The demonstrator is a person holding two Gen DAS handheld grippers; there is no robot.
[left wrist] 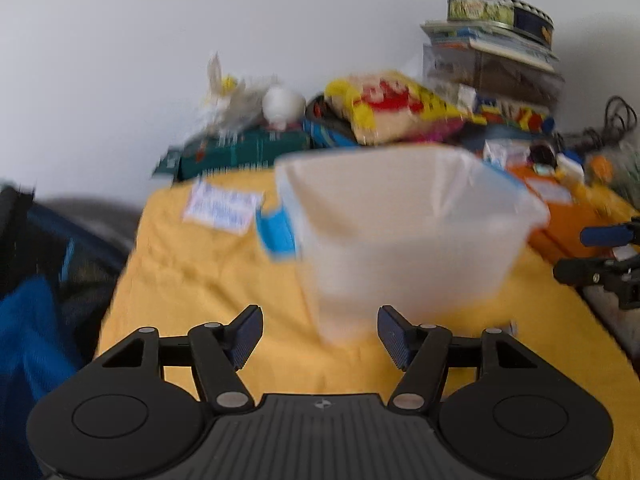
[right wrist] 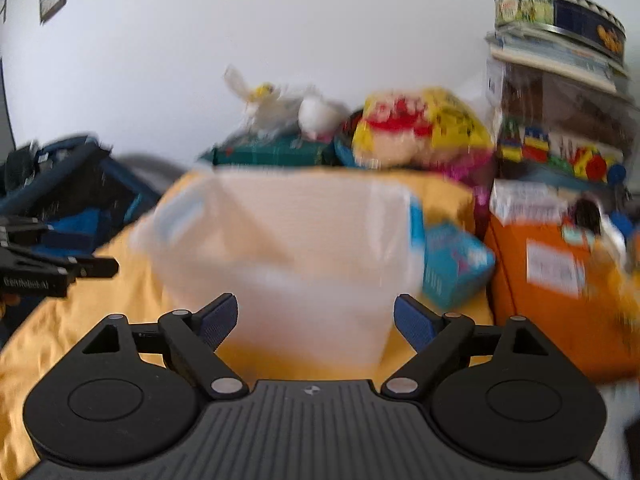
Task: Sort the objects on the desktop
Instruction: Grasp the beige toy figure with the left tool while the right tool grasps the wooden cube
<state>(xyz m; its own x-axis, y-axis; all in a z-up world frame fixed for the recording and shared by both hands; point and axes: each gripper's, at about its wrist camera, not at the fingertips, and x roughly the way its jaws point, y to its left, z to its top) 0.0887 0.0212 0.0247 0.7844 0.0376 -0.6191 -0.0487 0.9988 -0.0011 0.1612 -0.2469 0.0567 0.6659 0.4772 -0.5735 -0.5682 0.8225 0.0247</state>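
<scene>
On the left, the left gripper [left wrist: 320,338] hung before the clear plastic tub [left wrist: 404,236] with its fingers [left wrist: 245,336] apart and nothing between them, the tub's near wall just ahead. The tub stood upright on the yellow-covered surface [left wrist: 192,280], apparently empty (blur hid any small contents). It looked light, thin-walled and a bit springy, probably slick, so a pinch over the rim [left wrist: 516,196] or by the blue handle clip [left wrist: 276,232] seemed the safest hold. On the right, the right gripper [right wrist: 316,318] faced the same tub, fingers [right wrist: 414,324] spread wide and empty, a small teal box [right wrist: 456,268] just beside the tub.
</scene>
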